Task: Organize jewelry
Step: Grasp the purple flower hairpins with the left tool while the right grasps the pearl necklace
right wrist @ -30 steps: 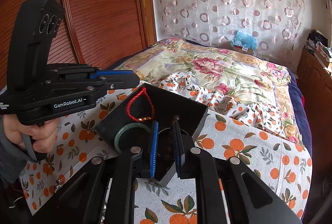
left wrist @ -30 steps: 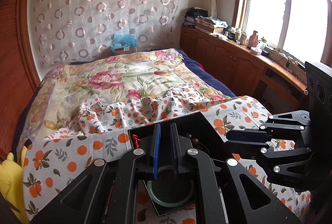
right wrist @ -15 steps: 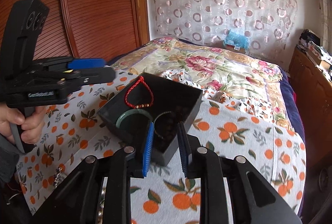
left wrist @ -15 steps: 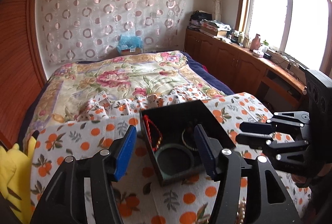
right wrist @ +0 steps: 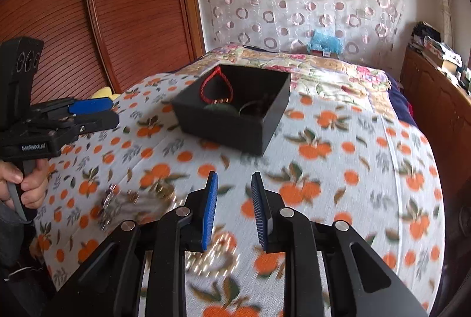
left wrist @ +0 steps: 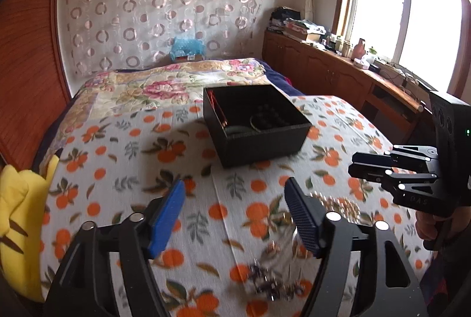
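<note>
A black open box (left wrist: 256, 127) (right wrist: 232, 111) sits on the orange-print cloth. It holds a red cord bracelet (right wrist: 216, 87), a green bangle (right wrist: 220, 108) and a thin bangle. Loose jewelry lies on the cloth nearer me: a beaded gold piece (left wrist: 335, 203) (right wrist: 215, 255) and a dark cluster (left wrist: 268, 281) (right wrist: 110, 203), both blurred. My left gripper (left wrist: 234, 209) is open wide and empty above the cloth, left of the loose pieces. My right gripper (right wrist: 234, 209) is partly open and empty, above the gold beads. Each gripper shows in the other's view.
A yellow plush toy (left wrist: 17, 217) lies at the bed's left edge. A floral quilt (left wrist: 164, 84) covers the far bed. Wooden wardrobe doors (right wrist: 97, 14) stand on the left, a low wooden cabinet (left wrist: 338, 76) under the window on the right.
Both grippers have pulled back from the box toward the near edge of the bed. The left jaws opened wide and the right jaws widened. Loose jewelry has come into view.
</note>
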`<state>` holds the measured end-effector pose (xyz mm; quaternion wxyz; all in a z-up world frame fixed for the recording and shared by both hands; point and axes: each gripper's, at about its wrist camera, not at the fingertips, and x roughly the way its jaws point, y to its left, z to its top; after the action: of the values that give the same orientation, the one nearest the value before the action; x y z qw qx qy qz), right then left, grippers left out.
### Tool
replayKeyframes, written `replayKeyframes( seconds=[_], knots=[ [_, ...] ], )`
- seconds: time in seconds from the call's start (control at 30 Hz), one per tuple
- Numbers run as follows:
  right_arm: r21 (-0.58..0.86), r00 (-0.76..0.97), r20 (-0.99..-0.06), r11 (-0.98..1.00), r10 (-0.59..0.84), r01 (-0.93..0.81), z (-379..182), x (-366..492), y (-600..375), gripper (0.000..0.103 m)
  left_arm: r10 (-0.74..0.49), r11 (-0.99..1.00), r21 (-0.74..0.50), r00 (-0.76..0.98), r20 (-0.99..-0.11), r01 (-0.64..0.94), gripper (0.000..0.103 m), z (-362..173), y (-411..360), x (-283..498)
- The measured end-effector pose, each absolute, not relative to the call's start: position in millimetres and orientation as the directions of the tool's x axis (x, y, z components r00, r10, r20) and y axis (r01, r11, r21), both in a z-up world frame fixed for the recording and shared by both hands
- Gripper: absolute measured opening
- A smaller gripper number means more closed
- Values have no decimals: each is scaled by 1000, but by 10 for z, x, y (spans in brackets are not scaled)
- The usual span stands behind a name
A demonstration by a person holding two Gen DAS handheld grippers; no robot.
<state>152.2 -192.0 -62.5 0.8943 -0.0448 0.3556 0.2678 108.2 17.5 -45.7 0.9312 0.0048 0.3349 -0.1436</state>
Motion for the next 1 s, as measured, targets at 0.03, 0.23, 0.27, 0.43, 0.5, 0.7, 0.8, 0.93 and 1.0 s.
replayKeyframes(
  seconds=[0.03, 0.23, 0.27, 0.43, 0.5, 0.7, 0.8, 0.93, 1.0],
  knots=[
    [116, 602, -661, 854, 447, -507, -649, 1458, -1931, 26, -264, 958, -87, 730, -630, 272, 69, -483, 169, 1043],
    [142, 595, -667, 860, 449, -490, -780, 1162, -2001, 39, -265, 957, -92, 692, -672, 277, 73, -697, 155, 774],
    [139, 595, -671, 863, 444, -486, -809, 1114, -2012, 40, -267, 955, -94, 683, -680, 280, 75, -730, 152, 749],
    [132, 597, -679, 871, 427, -473, -888, 1004, -2053, 46, -270, 948, -83, 637, -722, 309, 79, -901, 61, 659],
    [136, 591, -683, 870, 429, -474, -931, 981, -2060, 47, -269, 944, -71, 624, -733, 324, 79, -932, -10, 650],
    [134, 591, -681, 867, 432, -480, -991, 937, -2068, 47, -221, 943, -9, 605, -765, 334, 83, -1007, -199, 713],
    [129, 598, -676, 868, 431, -479, -994, 932, -2061, 47, -187, 940, 37, 604, -775, 338, 83, -1034, -282, 763],
    [130, 594, -676, 864, 436, -487, -1002, 924, -2059, 47, -184, 943, 31, 595, -782, 331, 83, -1058, -290, 801],
    [136, 592, -676, 864, 439, -486, -997, 933, -2069, 47, -187, 944, 25, 592, -784, 330, 83, -1075, -279, 801]
  ],
)
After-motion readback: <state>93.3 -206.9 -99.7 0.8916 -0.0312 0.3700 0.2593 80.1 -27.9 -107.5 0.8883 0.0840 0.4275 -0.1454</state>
